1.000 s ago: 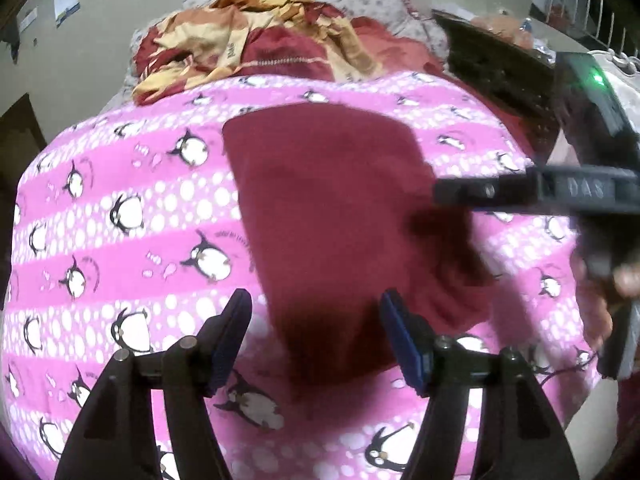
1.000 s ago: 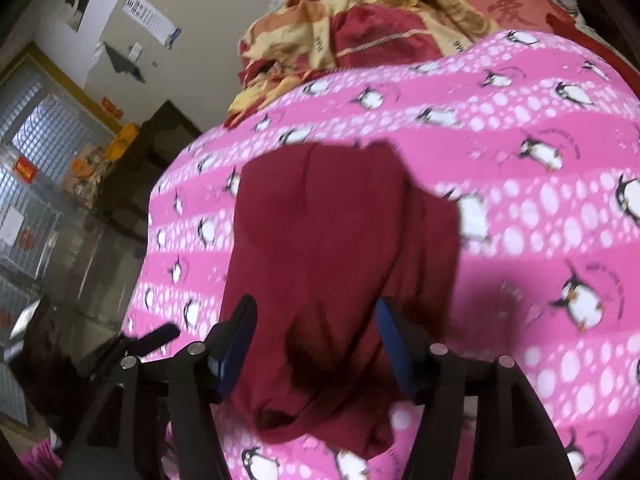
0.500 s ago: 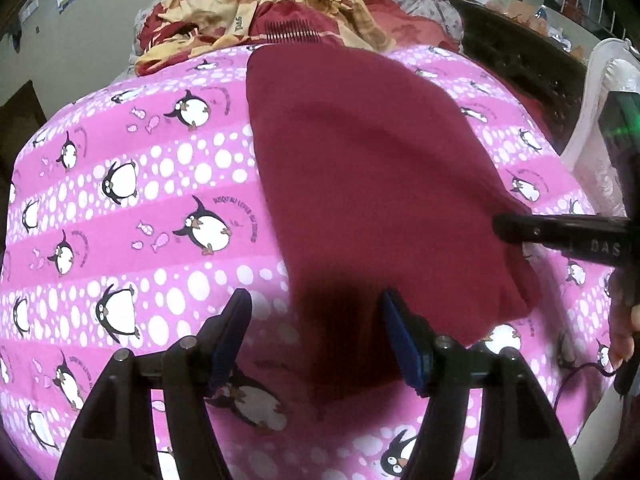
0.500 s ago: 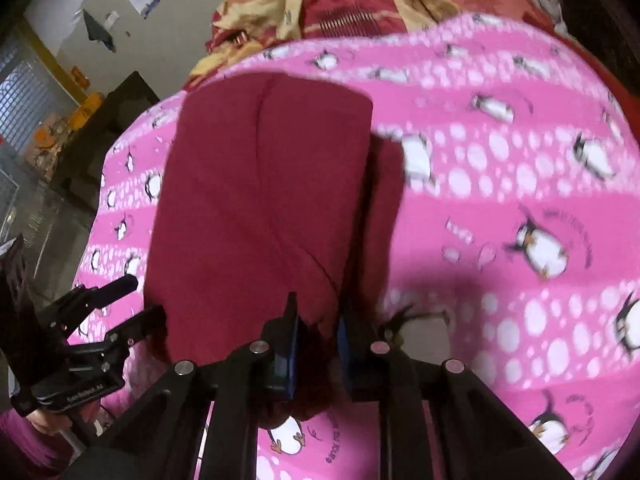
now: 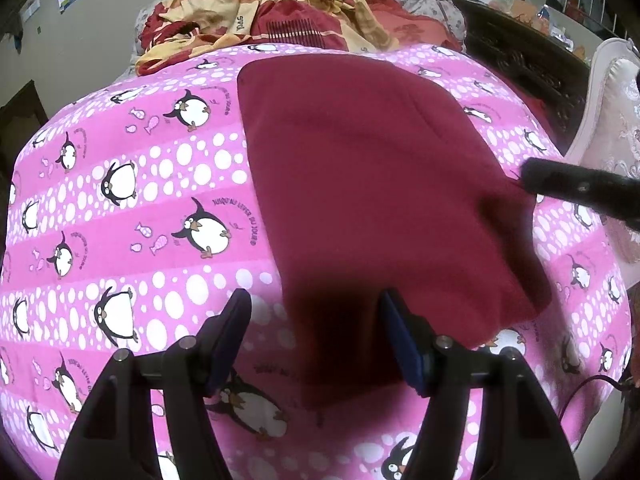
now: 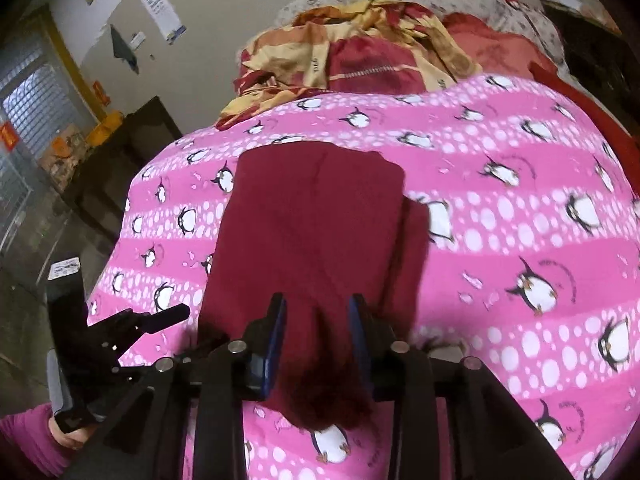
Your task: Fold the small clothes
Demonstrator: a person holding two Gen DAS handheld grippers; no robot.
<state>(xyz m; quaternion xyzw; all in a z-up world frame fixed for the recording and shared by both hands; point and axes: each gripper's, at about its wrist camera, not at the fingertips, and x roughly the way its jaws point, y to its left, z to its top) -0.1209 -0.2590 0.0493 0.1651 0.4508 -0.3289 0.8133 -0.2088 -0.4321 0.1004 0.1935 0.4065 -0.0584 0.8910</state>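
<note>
A dark red garment (image 5: pixel 372 184) lies folded flat on a pink penguin-print blanket (image 5: pixel 132 216). It also shows in the right wrist view (image 6: pixel 316 232). My left gripper (image 5: pixel 316 336) is open and empty, its jaws standing apart over the garment's near edge. My right gripper (image 6: pixel 316 320) is open, its jaws standing apart over the garment's near end with cloth between them. The right gripper's finger (image 5: pixel 576 188) shows at the garment's right edge in the left wrist view. The left gripper (image 6: pixel 160 316) shows at the left in the right wrist view.
A heap of red and yellow clothes (image 5: pixel 264 20) lies at the far end of the blanket, also in the right wrist view (image 6: pixel 360 60). A dark wooden bed frame (image 5: pixel 520 60) and a pale cushion (image 5: pixel 612 112) stand to the right. Floor and dark furniture (image 6: pixel 120 152) are to the left.
My right gripper was shut on the garment's near edge half a second ago; its jaws have now opened. The garment has settled flat. The left gripper stayed open.
</note>
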